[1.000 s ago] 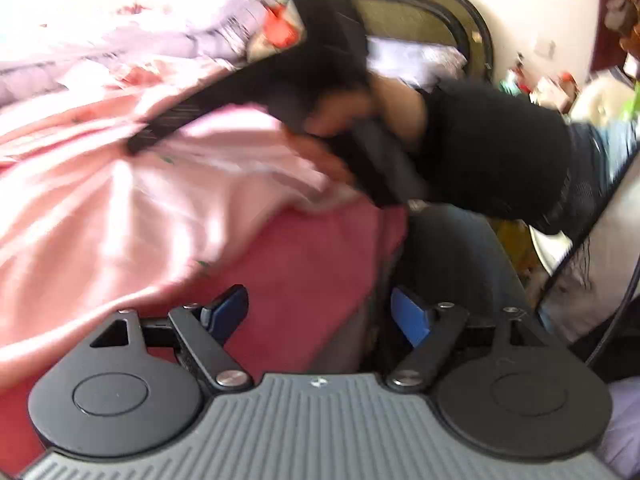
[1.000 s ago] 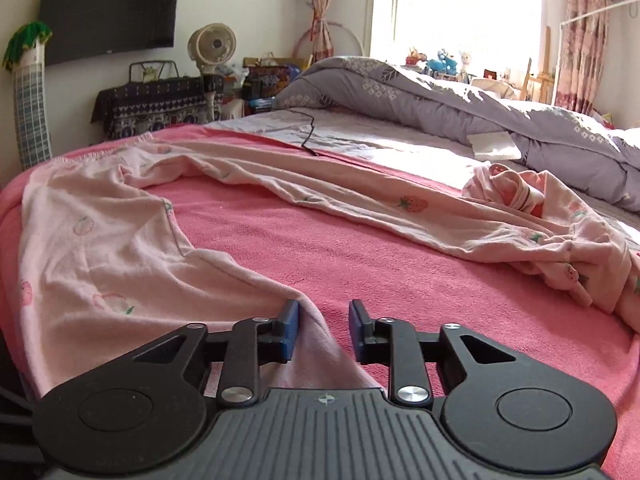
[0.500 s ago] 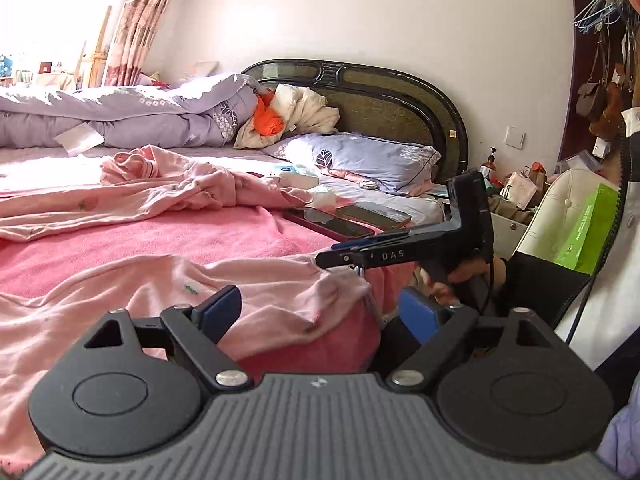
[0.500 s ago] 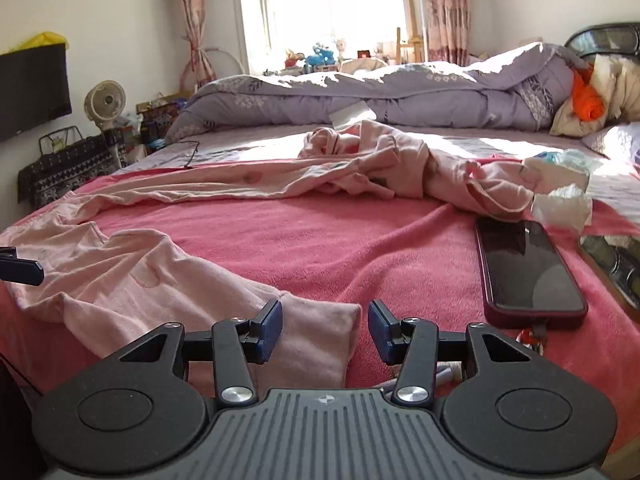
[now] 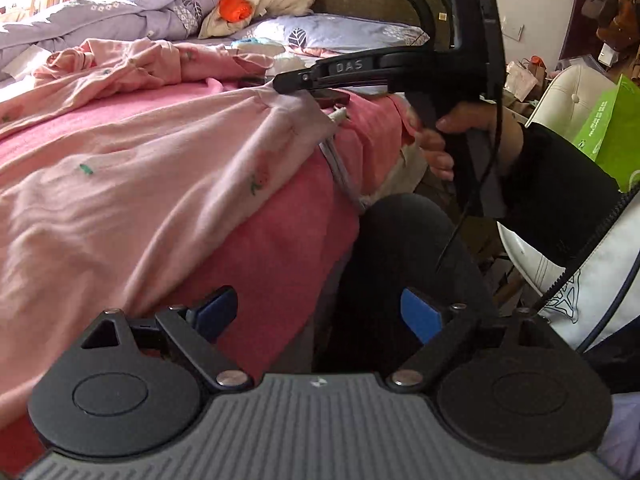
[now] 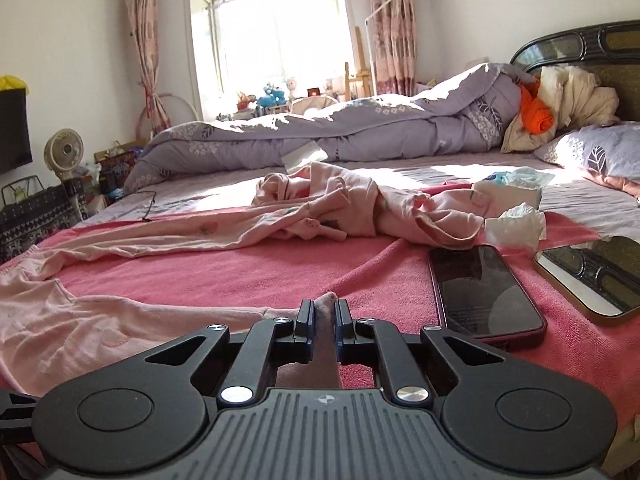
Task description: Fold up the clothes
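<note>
Between the fingers of the right gripper (image 6: 323, 322), whose jaws have just been closing, a fold of the pink garment (image 6: 120, 328) is pinched, its tip poking up past the blue pads. From the pinch the cloth spreads away left over the red blanket (image 6: 248, 276). Just right of those fingers lies a dark phone (image 6: 482, 292), with a mirror (image 6: 596, 276) beside it. Beyond the fingers a second, crumpled pink garment (image 6: 332, 204) lies, with white tissues (image 6: 516, 222) to its right; farther off is a purple quilt (image 6: 360, 136). The left gripper (image 5: 320, 314) stands released, jaws wide, nothing between the pads; the left pad is just beside the garment's hanging edge at the blanket's side. Ahead of it, a hand (image 5: 452, 140) holds the right gripper's handle.
</note>
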